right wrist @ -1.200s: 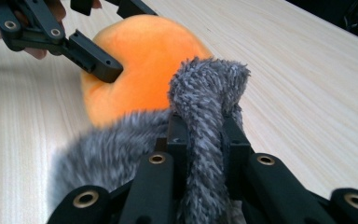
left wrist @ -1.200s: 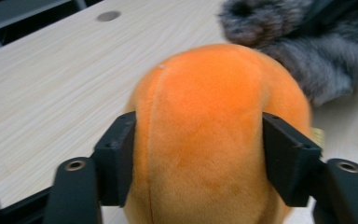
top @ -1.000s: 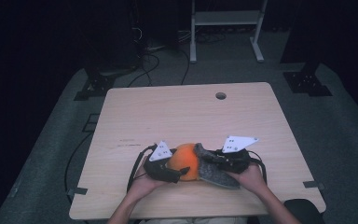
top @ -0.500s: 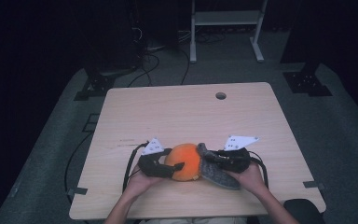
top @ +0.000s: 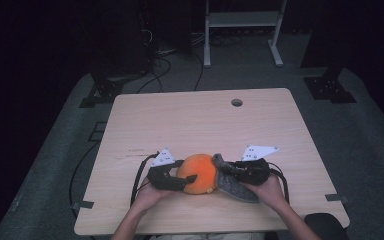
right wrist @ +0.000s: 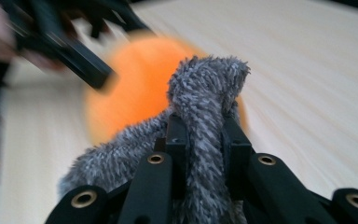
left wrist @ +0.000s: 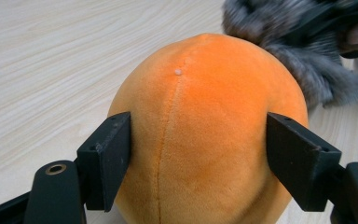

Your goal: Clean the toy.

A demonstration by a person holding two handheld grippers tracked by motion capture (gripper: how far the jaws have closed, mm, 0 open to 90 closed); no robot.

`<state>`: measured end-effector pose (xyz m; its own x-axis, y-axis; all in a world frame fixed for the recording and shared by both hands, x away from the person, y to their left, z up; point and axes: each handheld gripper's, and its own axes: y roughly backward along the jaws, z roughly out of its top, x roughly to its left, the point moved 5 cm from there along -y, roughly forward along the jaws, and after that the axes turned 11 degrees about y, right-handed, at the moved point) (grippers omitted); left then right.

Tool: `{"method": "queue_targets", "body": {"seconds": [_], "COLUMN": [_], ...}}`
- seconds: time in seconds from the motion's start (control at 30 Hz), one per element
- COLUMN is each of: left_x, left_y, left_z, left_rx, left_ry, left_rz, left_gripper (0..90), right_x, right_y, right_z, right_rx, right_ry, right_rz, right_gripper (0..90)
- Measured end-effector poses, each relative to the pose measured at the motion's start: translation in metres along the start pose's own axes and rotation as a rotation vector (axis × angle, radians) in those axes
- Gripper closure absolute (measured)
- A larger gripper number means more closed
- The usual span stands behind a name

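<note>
Both hand-held grippers near the table's (top: 130,120) front edge: left (top: 190,181) clamping orange plush (left wrist: 205,140), right (top: 227,172) pinching grey fur (right wrist: 205,121).

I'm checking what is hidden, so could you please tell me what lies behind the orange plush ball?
Behind the orange plush ball grey furry fabric lies on the wooden table; the ball covers the fabric's near part.

Orange plush ball (right wrist: 135,88) — blurred, half-hidden

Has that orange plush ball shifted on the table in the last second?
No. The orange plush ball sits at the same spot relative to the table's hole; the left gripper has just been closing around it.
</note>
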<state>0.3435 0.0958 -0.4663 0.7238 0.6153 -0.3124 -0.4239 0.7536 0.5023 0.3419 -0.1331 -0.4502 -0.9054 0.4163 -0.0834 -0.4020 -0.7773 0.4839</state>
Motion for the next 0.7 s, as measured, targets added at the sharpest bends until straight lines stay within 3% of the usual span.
{"method": "queue_targets", "body": {"seconds": [0.07,0.1,0.2,0.23,0.33,0.4,0.43,0.5,0.6,0.67,0.7], "left_x": [0.000,0.000,0.000,-0.002,-0.004,-0.006,-0.009,-0.012,-0.012,-0.013,-0.014], "left_y": [0.000,0.000,0.001,0.002,0.001,0.000,0.000,-0.001,-0.001,-0.002,-0.002], "left_z": [0.000,0.000,0.000,0.000,0.000,0.000,-0.001,-0.001,-0.001,-0.001,-0.001], "left_rx": [-0.003,-0.001,-0.004,-0.006,-0.005,-0.004,0.001,0.004,0.007,0.001,-0.001], "left_ry": [-0.003,-0.004,-0.011,-0.028,-0.052,-0.060,-0.084,-0.108,-0.110,-0.111,-0.117], "left_rz": [0.004,0.006,0.006,0.001,0.005,0.013,0.015,0.019,0.019,0.016,0.014], "left_gripper": [25.7,25.8,26.0,26.0,26.6,27.1,28.5,29.0,29.2,29.1,28.9], "right_x": [0.006,0.007,0.002,-0.005,-0.006,-0.005,-0.001,0.001,0.000,-0.006,-0.009], "right_y": [-0.002,-0.004,-0.007,-0.006,-0.004,-0.003,-0.002,-0.002,-0.006,-0.007,-0.006], "right_z": [0.008,0.009,0.000,-0.008,-0.011,-0.008,0.001,0.008,0.005,-0.002,-0.007], "right_rx": [-0.037,-0.027,0.000,0.040,0.052,0.042,-0.007,-0.037,-0.005,0.012,0.045], "right_ry": [0.027,0.043,0.010,0.000,-0.020,-0.013,-0.004,0.008,0.005,-0.037,-0.044], "right_rz": [0.025,0.033,0.035,-0.003,0.000,-0.004,0.014,0.026,0.010,0.009,-0.014], "right_gripper": [75.9,75.9,76.0,76.1,76.0,76.0,76.0,76.0,76.2,76.3,76.4]}}
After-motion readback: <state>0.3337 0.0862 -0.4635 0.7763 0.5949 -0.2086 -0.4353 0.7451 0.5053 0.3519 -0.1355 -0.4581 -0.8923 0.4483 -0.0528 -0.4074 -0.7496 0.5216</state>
